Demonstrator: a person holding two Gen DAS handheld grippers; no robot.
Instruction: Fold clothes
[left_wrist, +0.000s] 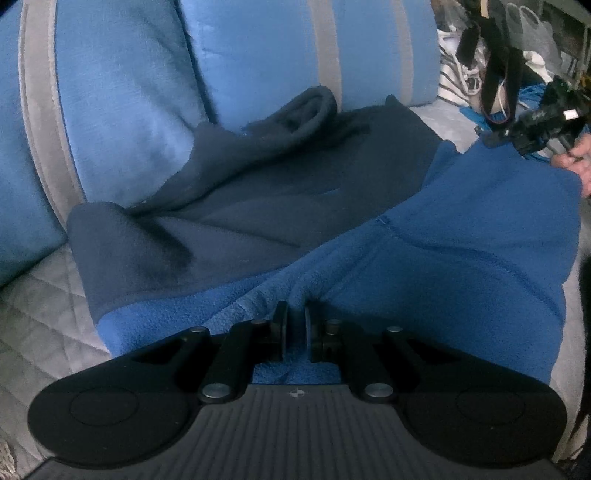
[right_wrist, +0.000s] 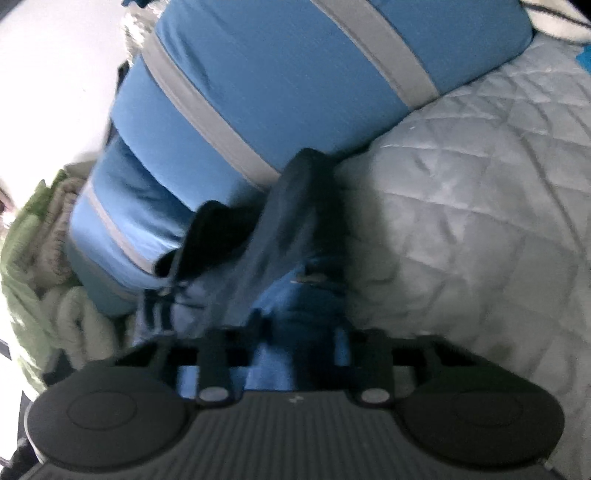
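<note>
A two-tone fleece garment lies on the quilted bed: a navy part (left_wrist: 258, 192) toward the pillows and a bright blue part (left_wrist: 461, 236) nearer me. My left gripper (left_wrist: 295, 317) is shut on a pinched fold of the blue fleece at its near edge. My right gripper (left_wrist: 535, 125) shows at the far right of the left wrist view, held by a hand at the garment's right edge. In the blurred right wrist view the right gripper (right_wrist: 295, 332) holds the fleece (right_wrist: 295, 236), which stretches away toward the pillows; its fingers are smeared by motion.
Two blue pillows with grey stripes (left_wrist: 280, 51) stand behind the garment. The grey quilted bedcover (right_wrist: 461, 192) spreads to the right. Green and white bedding (right_wrist: 44, 258) is piled at the left. Clutter and bags (left_wrist: 517, 44) sit at the back right.
</note>
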